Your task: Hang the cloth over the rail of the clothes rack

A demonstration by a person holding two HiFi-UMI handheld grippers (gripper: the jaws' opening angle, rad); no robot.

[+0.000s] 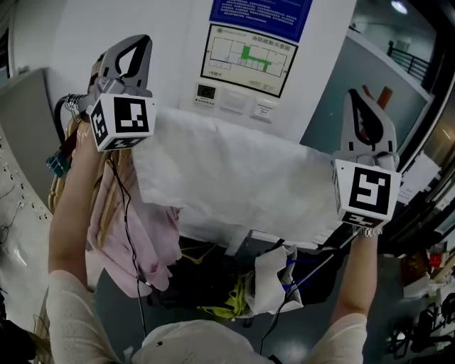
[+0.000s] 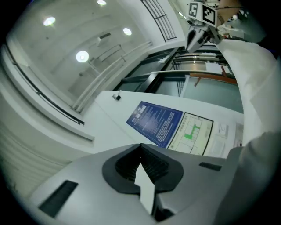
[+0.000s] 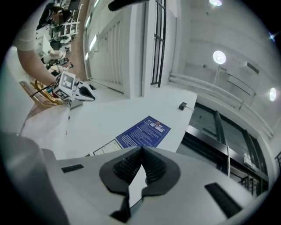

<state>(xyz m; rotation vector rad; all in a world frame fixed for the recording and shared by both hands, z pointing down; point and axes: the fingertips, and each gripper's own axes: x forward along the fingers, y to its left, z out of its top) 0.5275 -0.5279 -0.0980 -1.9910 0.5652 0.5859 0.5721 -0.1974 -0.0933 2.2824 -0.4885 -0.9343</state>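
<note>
Both arms aloft, left gripper [image 2: 141, 148] and right gripper [image 3: 141, 150] jaws tight on cloth [image 1: 234, 178].

Here's the cloth [image 1: 234, 178], stretched from the left gripper [image 1: 135, 43] across to the right gripper [image 1: 357, 99], an edge nipped in the closed jaws of each. Straight ahead of both grippers stands the wall [image 1: 178, 57]. On it, between the two, is the floor plan [image 1: 249, 60], with a notice [image 1: 259, 11] above that. Below the left gripper hang garments [image 1: 142, 242]. Seen from the left gripper, the right gripper sits up and to the right, and the cloth runs down that same side.
</note>
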